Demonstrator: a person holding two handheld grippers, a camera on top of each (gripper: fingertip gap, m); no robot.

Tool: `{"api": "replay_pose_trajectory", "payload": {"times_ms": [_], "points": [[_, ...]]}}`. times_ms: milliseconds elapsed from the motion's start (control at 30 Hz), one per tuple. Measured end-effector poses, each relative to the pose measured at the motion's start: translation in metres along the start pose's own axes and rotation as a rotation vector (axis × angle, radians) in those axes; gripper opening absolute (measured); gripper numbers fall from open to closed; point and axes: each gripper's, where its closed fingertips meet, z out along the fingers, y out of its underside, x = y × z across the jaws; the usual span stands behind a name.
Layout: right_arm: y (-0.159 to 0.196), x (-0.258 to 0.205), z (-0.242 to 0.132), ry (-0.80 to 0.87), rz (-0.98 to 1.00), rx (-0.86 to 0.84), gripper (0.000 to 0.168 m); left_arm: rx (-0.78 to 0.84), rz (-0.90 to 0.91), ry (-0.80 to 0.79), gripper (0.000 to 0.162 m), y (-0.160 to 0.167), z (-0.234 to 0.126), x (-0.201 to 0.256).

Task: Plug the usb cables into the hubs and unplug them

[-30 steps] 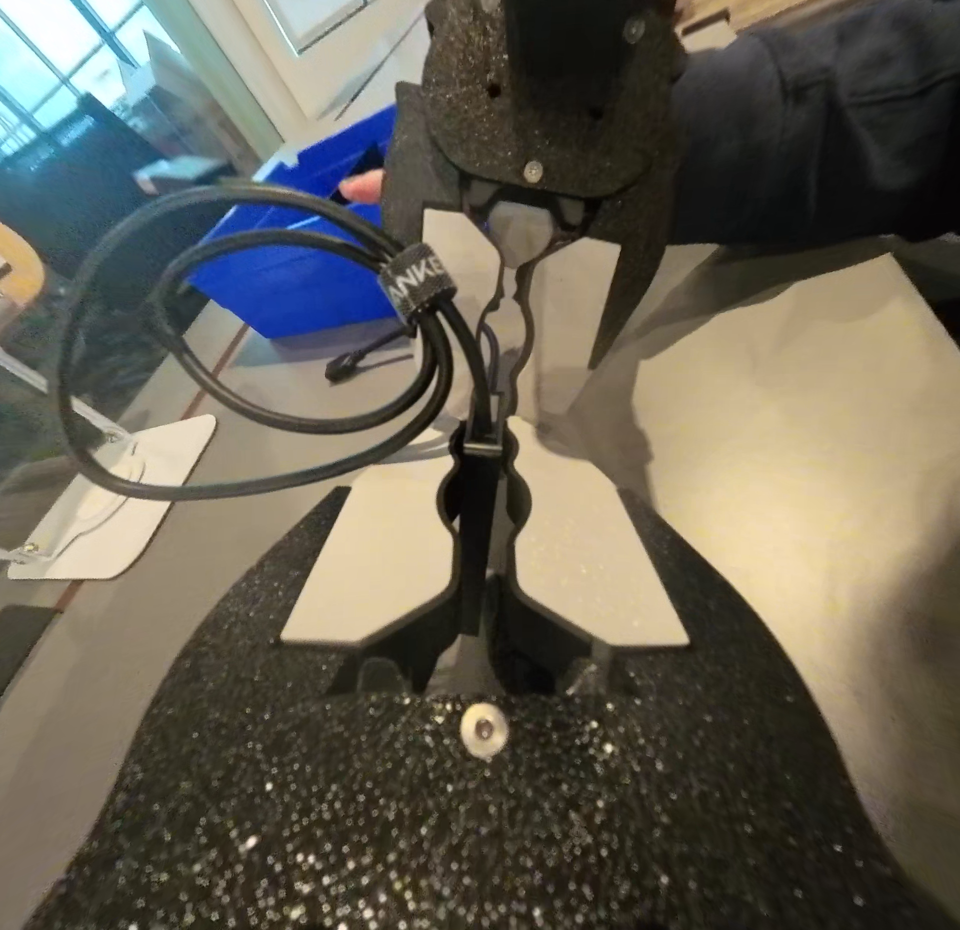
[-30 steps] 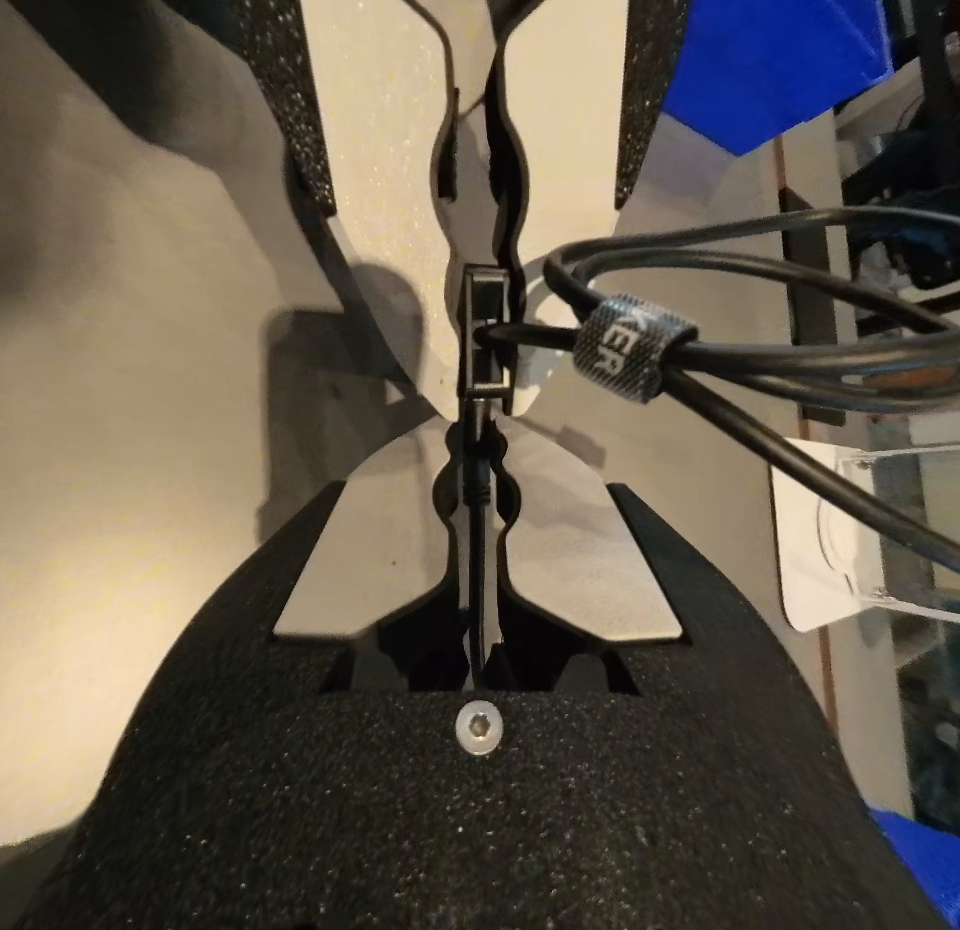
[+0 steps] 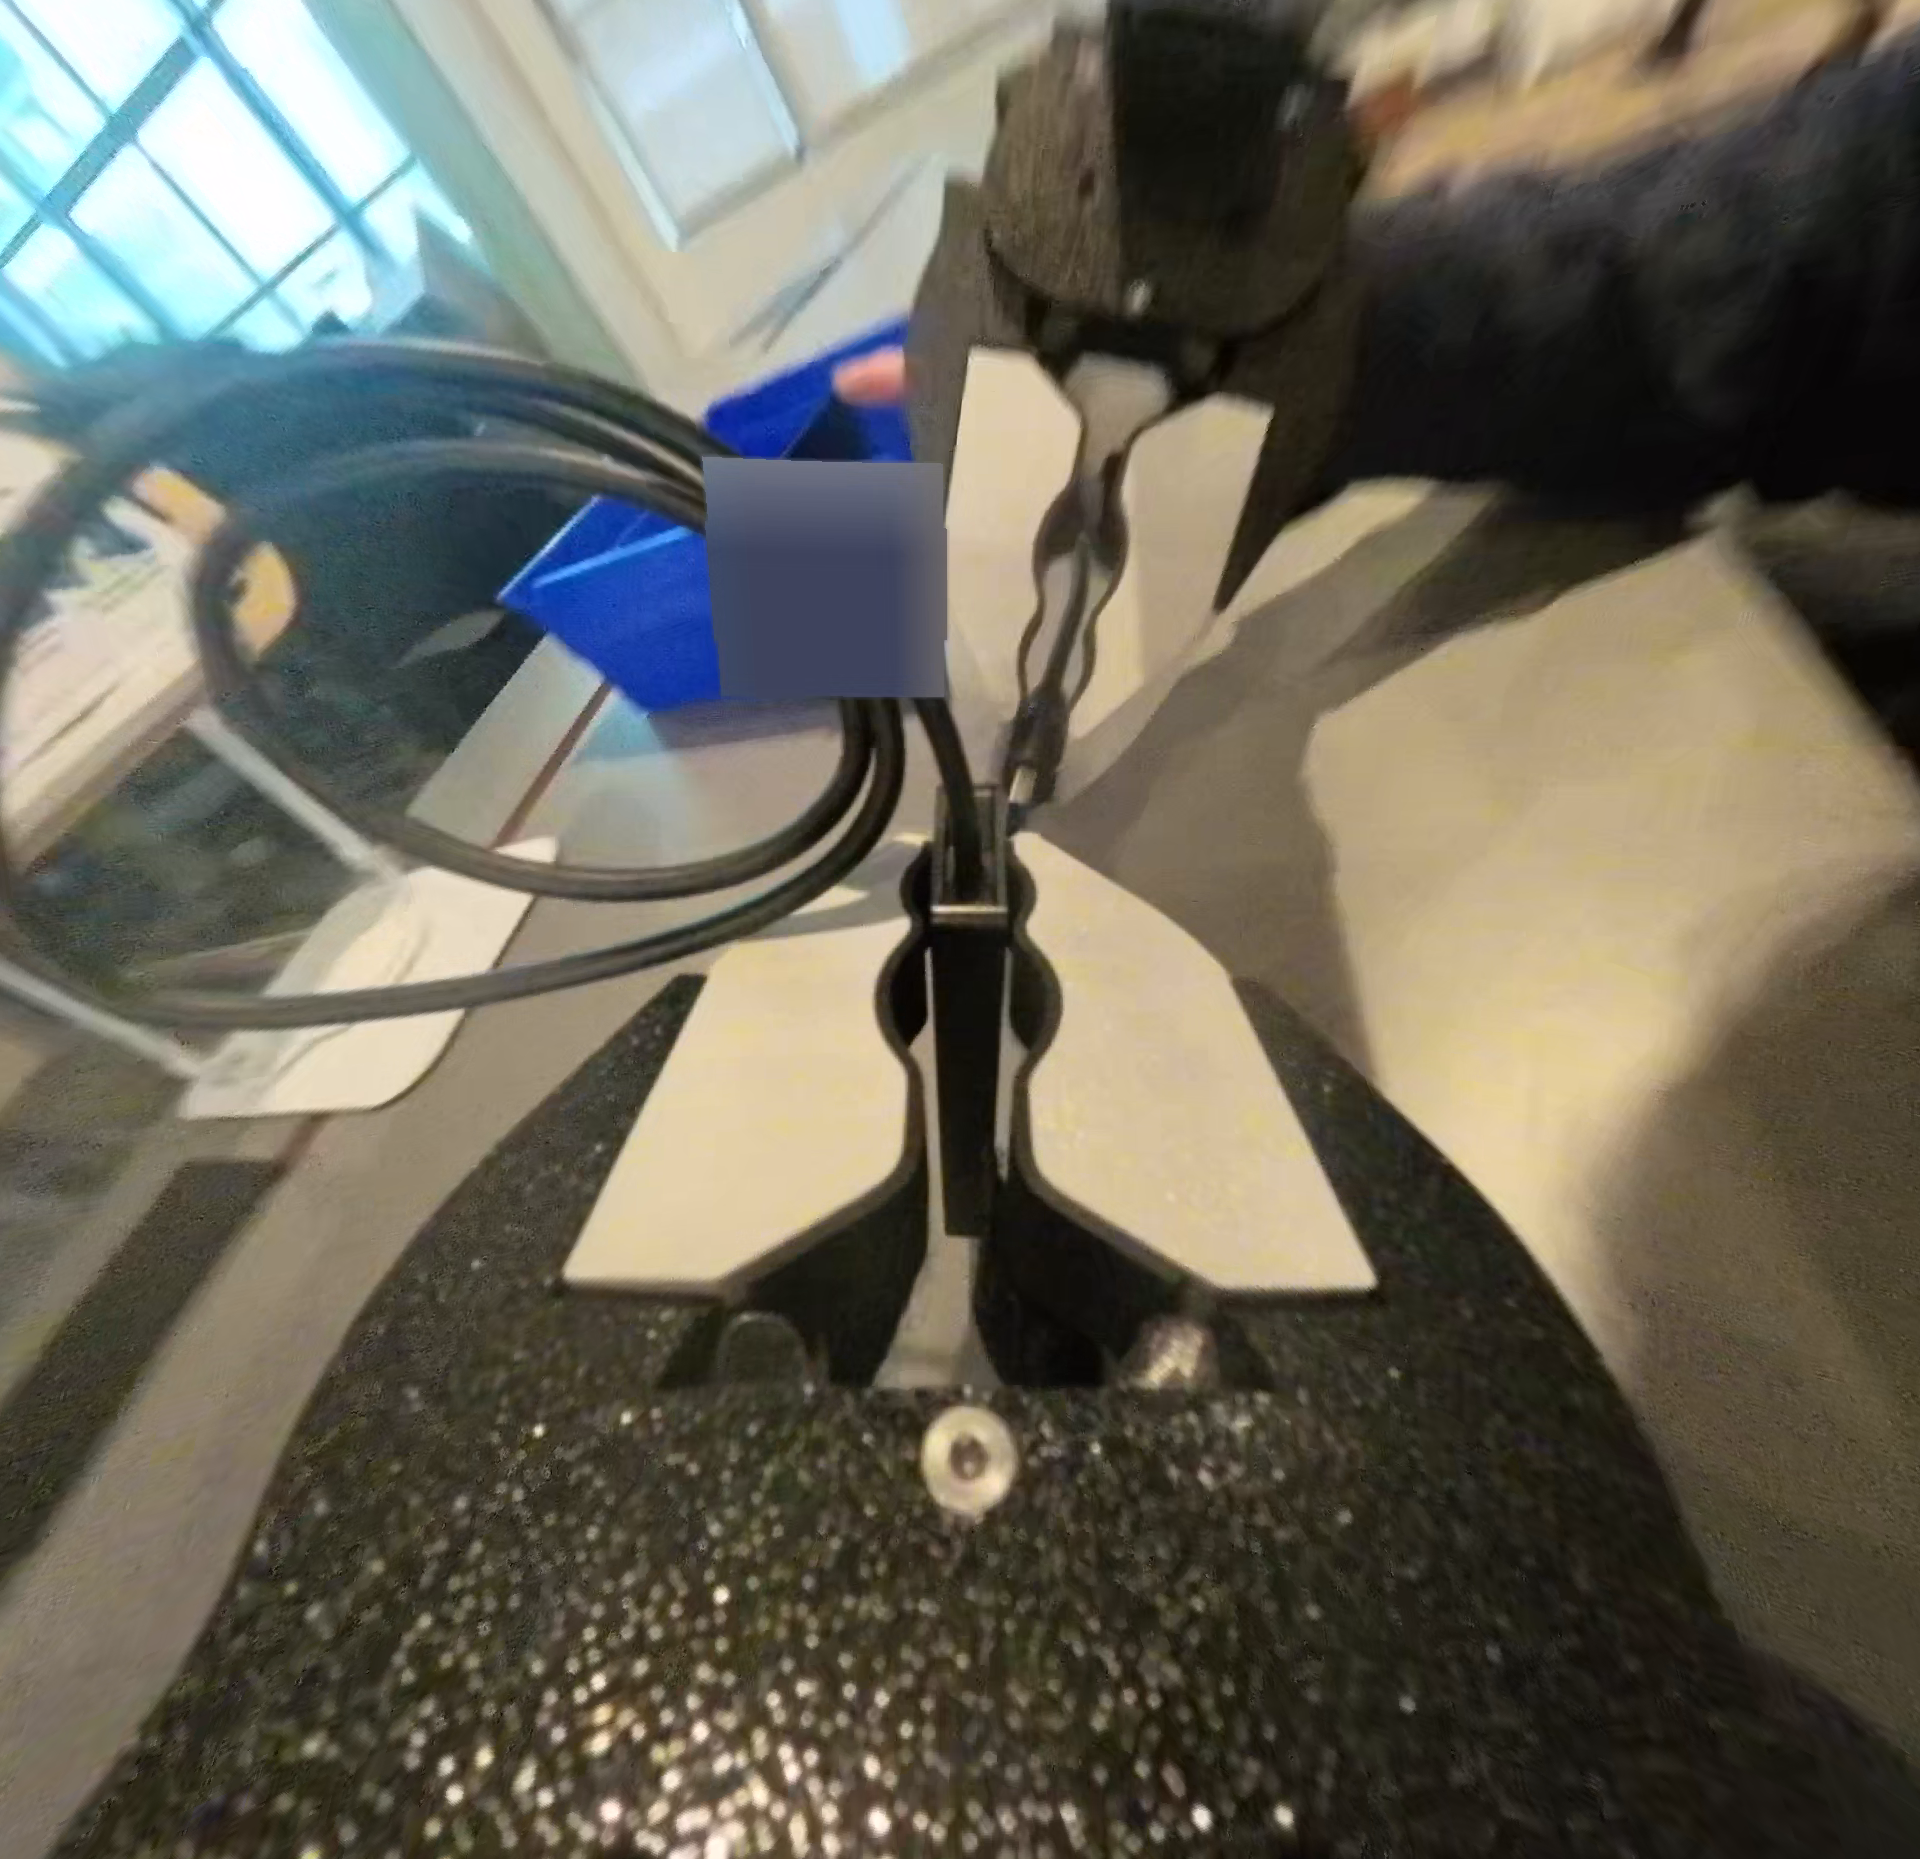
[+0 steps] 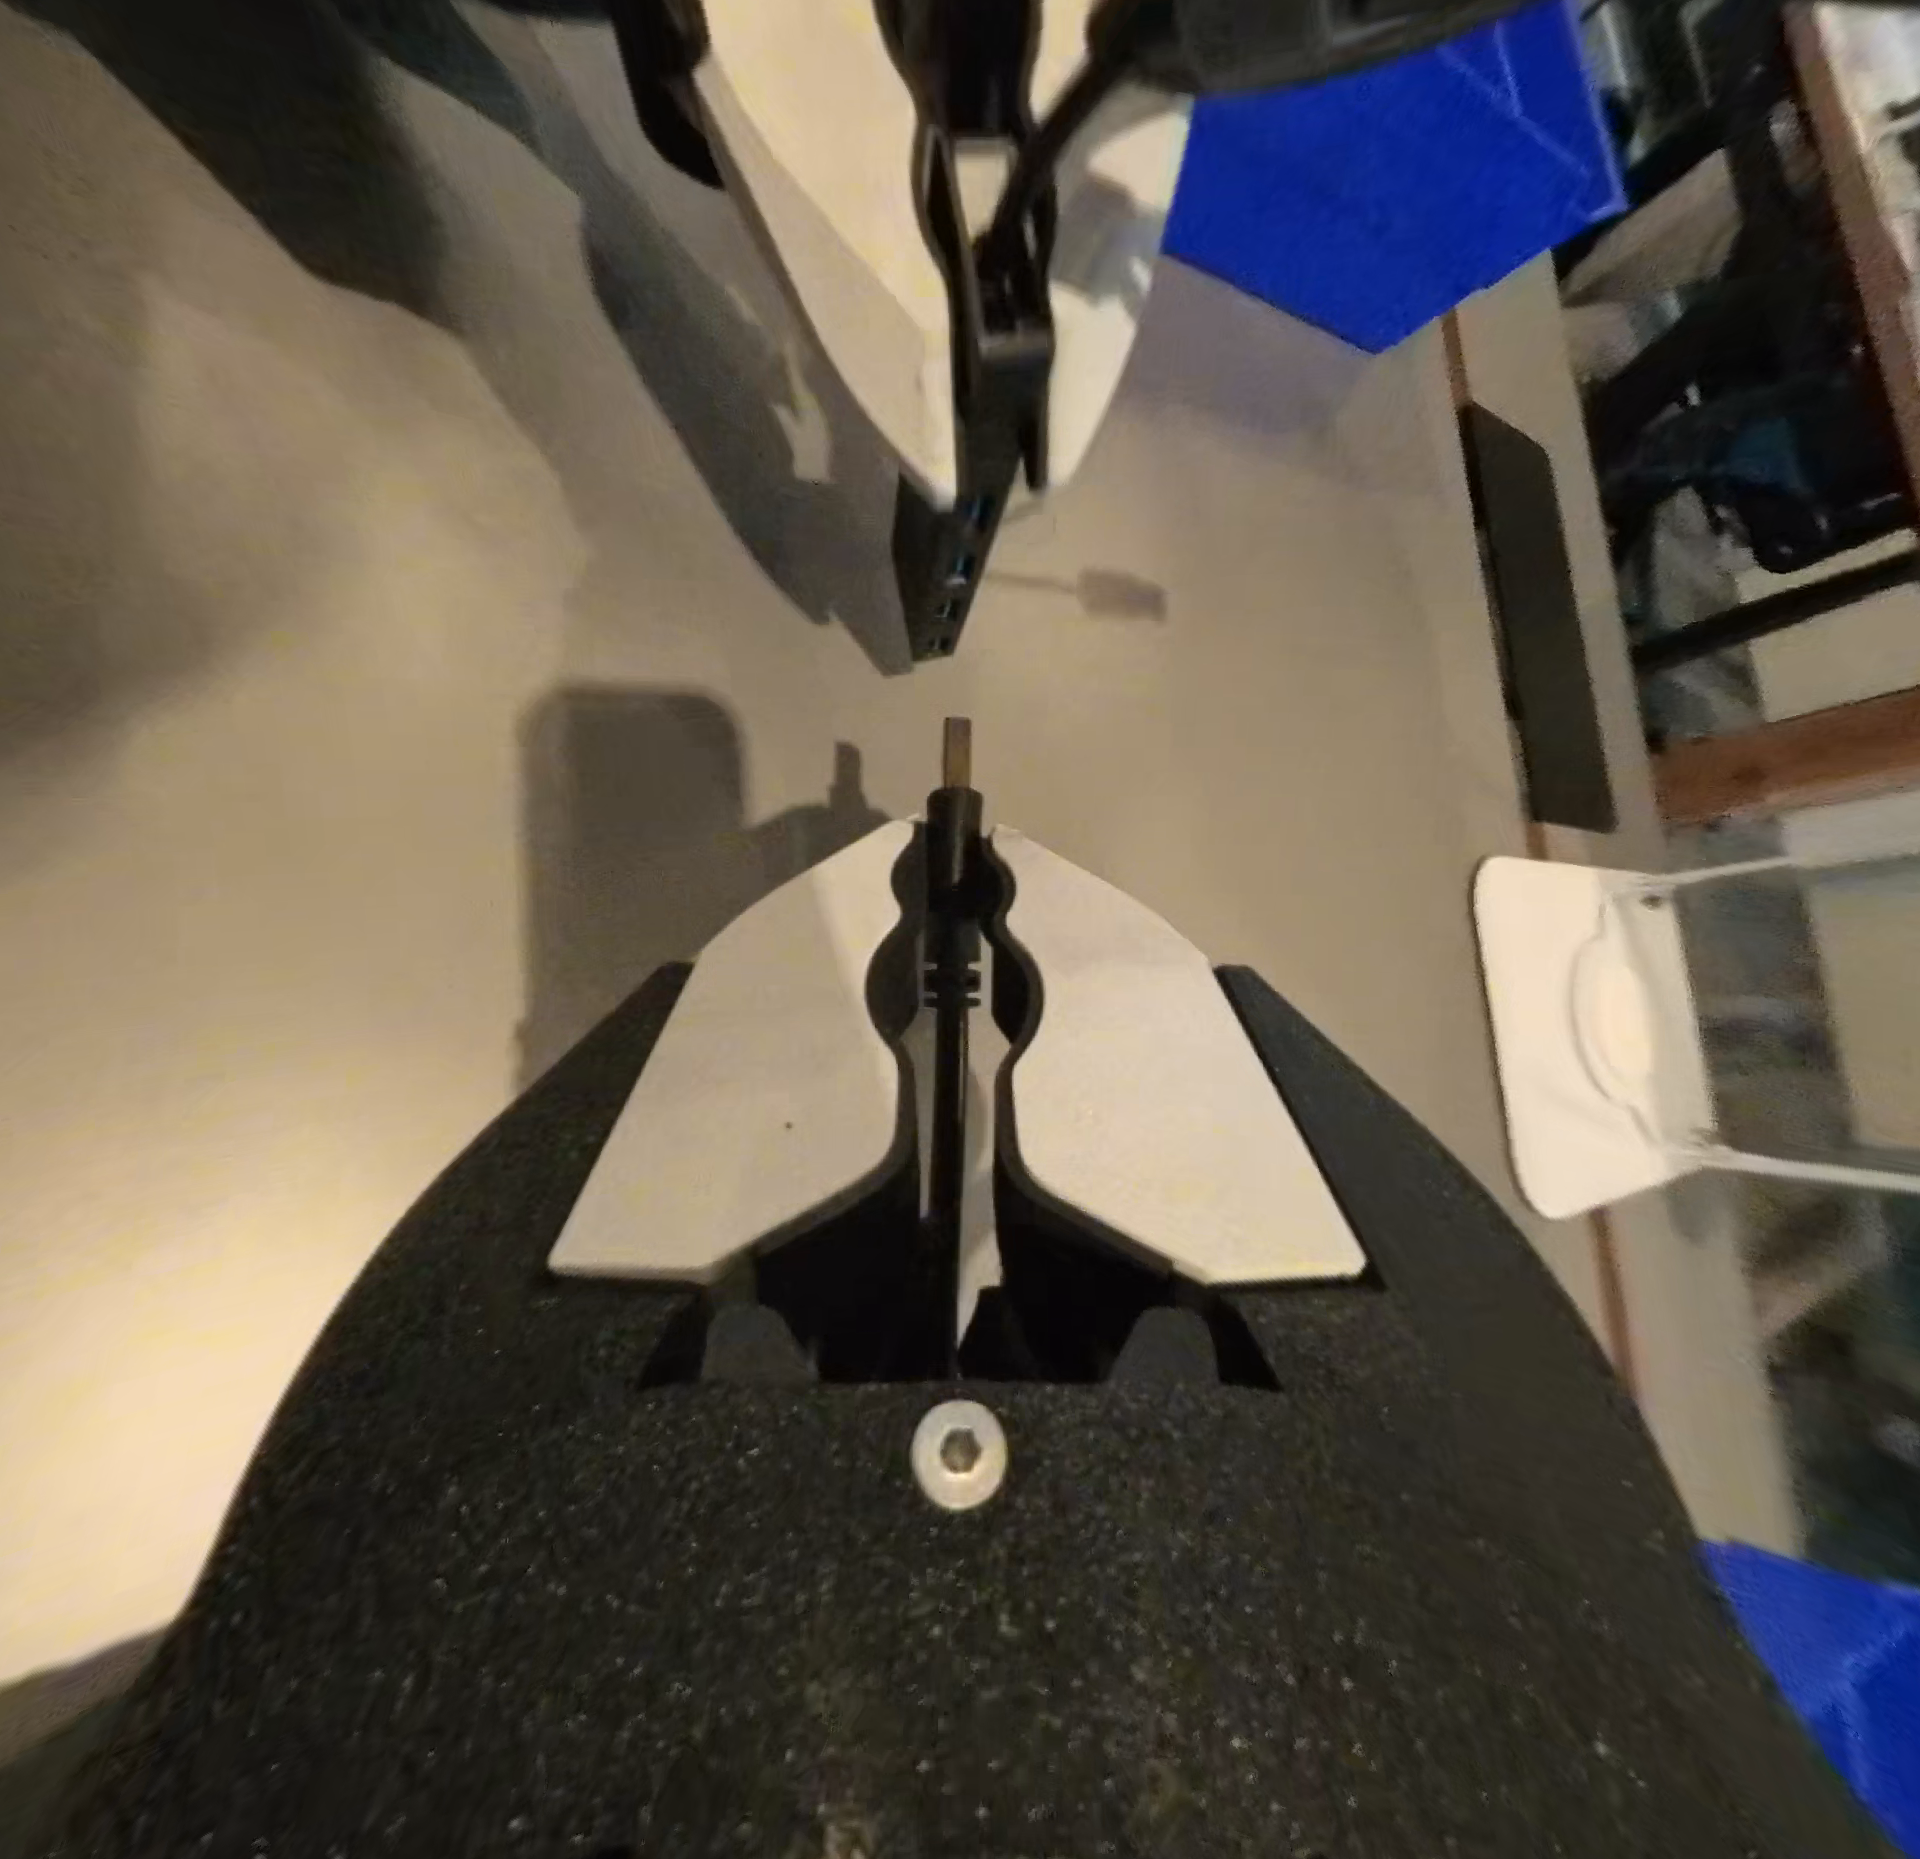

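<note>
We clamp the hub [image 4: 951, 562] in the left gripper [image 3: 971, 874], plug [image 4: 956, 770] in the right gripper [image 4: 954, 833] (both clenched) — we line them up squarely before pushing in

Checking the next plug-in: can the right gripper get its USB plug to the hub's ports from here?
Probably yes. The right gripper holds the USB plug facing the hub in the left gripper, with only an open gap between; alignment looks slightly off.
</note>
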Motion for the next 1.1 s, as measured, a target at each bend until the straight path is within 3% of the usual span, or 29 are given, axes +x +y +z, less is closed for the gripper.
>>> {"api": "replay_pose_trajectory", "payload": {"times_ms": [100,267,400,600,767,900,1100], "points": [[0.012,0.001,0.01,0.01,0.033,-0.018,0.009,-0.116,0.082,-0.093,0.01,0.023,0.01,-0.005],[0.003,0.027,-0.002,0.054,0.209,0.185,0.009,-0.272,0.104,-0.26,0.01,0.046,0.012,-0.023],[-0.006,0.048,-0.02,0.113,0.323,0.34,0.009,-0.363,0.041,-0.234,0.012,0.054,0.018,-0.02],[-0.019,0.056,-0.042,0.2,0.271,0.403,0.009,-0.3,-0.161,-0.198,0.014,0.049,0.025,-0.022],[-0.035,0.094,-0.136,0.362,0.335,0.601,0.01,-0.285,-0.226,-0.188,0.015,0.049,0.025,-0.027],[-0.002,0.132,-0.215,0.488,0.447,0.598,0.011,-0.317,-0.21,-0.195,0.013,0.049,0.029,-0.031],[0.069,0.166,-0.246,0.479,0.553,0.452,0.014,-0.242,-0.301,-0.132,0.024,0.035,0.042,-0.028]]}}
